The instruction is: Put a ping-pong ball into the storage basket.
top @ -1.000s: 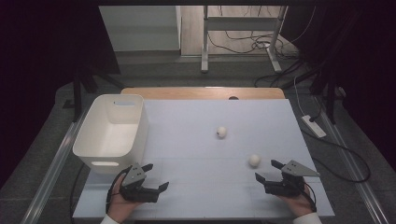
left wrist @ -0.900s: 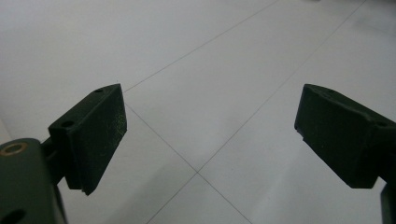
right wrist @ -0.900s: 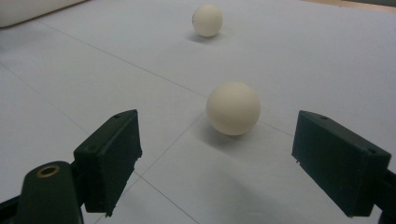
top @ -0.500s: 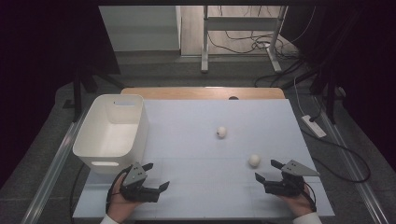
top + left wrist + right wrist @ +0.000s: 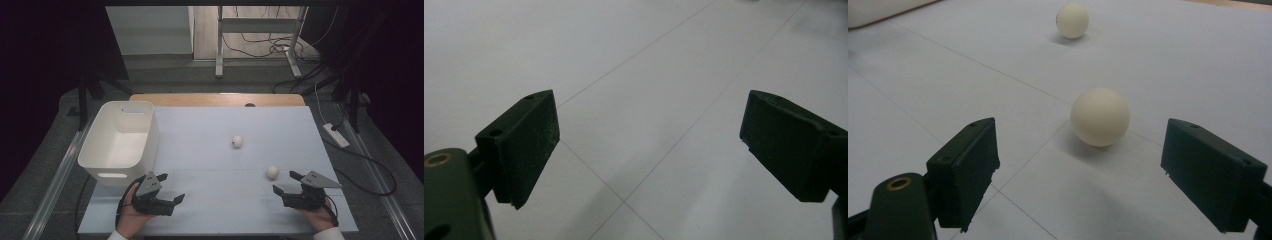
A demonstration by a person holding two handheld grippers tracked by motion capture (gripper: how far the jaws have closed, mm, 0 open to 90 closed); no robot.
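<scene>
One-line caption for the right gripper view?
Open right gripper faces a near ball on the white table; a second ball lies beyond.

The worktop (image 5: 200, 130) is covered by a pale sheet with faint crease lines; a strip of bare wood shows along its far edge. A white bin (image 5: 120, 142) stands at the left edge. One white ball (image 5: 237, 141) lies near the middle, another (image 5: 272, 172) toward the near right corner.
</scene>
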